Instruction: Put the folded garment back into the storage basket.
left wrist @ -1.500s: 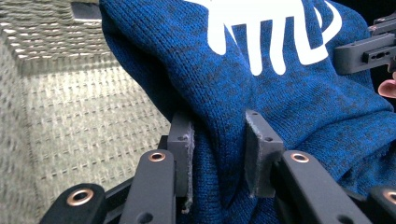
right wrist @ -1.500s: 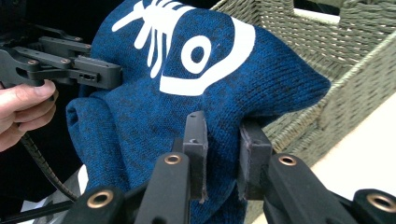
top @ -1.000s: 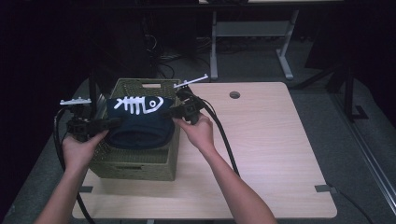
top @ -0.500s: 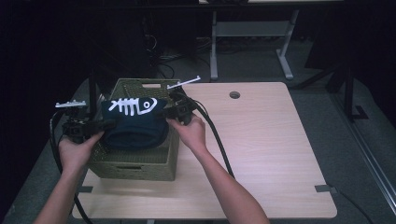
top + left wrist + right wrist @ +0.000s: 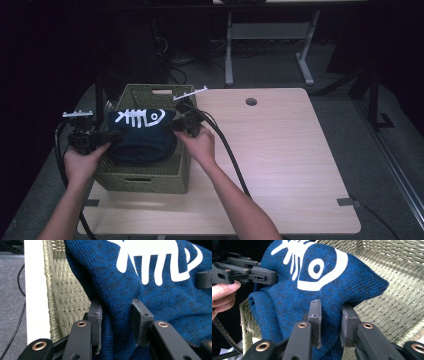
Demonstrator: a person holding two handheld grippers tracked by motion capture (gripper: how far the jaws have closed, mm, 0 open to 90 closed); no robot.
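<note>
L gripper (image 5: 116, 326) is clamped on a fold of the blue knit (image 5: 160, 302), jaws rising from the bottom centre of its own view w/ cloth bunched between them. R gripper (image 5: 330, 322) does the same at the other end, pads pinching a wad of knit low in its frame. In the high view the L gripper (image 5: 107, 137) sits left of centre and the R gripper (image 5: 175, 125) just right of it, w/ the knit (image 5: 142, 137) slung between them, fish-bone print (image 5: 140, 117) facing up. Holding both ends prob. keeps the piece spread and flat, not balled up, so it goes in tidy. Knit hangs over the open top of the basket (image 5: 150, 177), at frame left-centre; its lower part looks to dip inside the rim, but whether it touches the bottom can't be told. R gripper view shows the woven wall (image 5: 399, 290) close behind the cloth, upper right, so that end is already w/in the basket mouth. Hands (image 5: 200, 145) stay outside the rim, likely so only the jaws reach in. Basket stands on the table (image 5: 290, 165), left side; rest of the top is bare wood.
</note>
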